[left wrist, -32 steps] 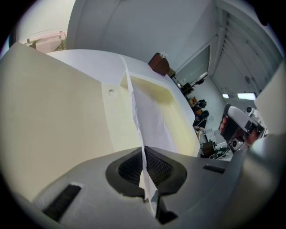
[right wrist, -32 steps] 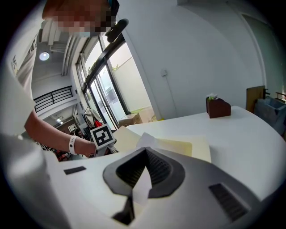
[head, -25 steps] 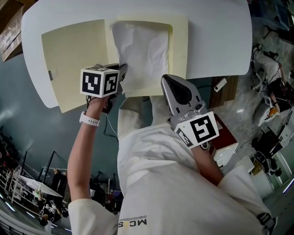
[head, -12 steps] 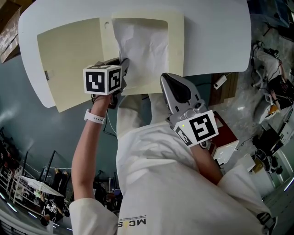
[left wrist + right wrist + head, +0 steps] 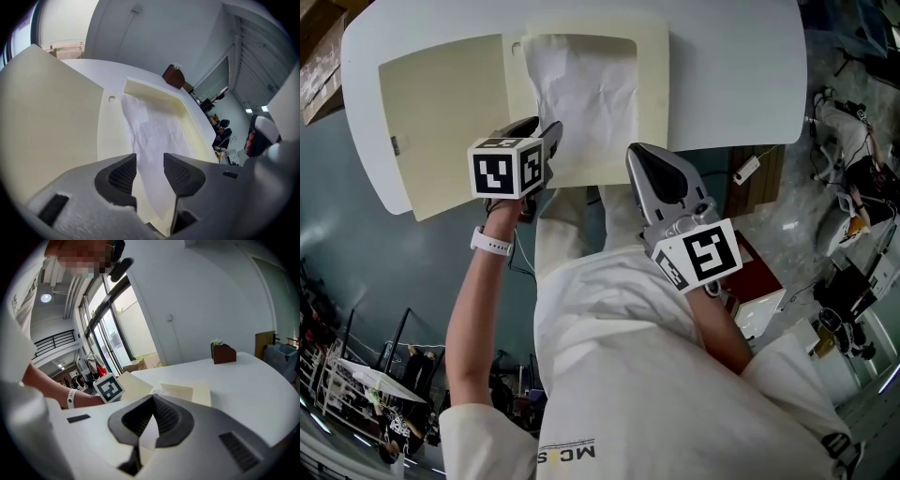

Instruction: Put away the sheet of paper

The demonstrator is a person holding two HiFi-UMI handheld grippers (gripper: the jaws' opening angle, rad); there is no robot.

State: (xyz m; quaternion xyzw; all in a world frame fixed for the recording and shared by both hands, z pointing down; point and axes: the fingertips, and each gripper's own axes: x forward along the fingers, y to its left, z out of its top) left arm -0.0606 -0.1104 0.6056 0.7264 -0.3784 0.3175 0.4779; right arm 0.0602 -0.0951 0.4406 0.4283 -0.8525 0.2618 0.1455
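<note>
**Crumpled sheet lies in the open cream box, left tool loose around its near edge**

The crumpled white sheet of paper (image 5: 586, 94) lies inside the shallow cream box (image 5: 654, 103), which sits on the white rounded counter (image 5: 731, 75). The sheet runs from the far wall of the box toward the near edge, and its near end reaches the front rim. The flat cream lid (image 5: 441, 122) of the box is swung open to the left. In the left gripper view it tilts upward.

The left tool (image 5: 150, 161) points down at the near edge of the box. Its jaws have just been opening and now stand apart. The near end of the sheet shows in the gap between them, and the pads do not press on it. In the head view, the tool's black-and-white marker cube (image 5: 506, 169) sits just above a hand wearing a white wristband (image 5: 492, 246).

The right tool (image 5: 153, 399) is held off the near edge of the counter, apart from the box and to the right of the left tool. Its jaws are closed tip to tip, and only a pale sliver of the scene beyond shows through the slot below the tips.

A small brown box (image 5: 222, 352) stands on the far part of the counter, well apart from the cream box.
</note>
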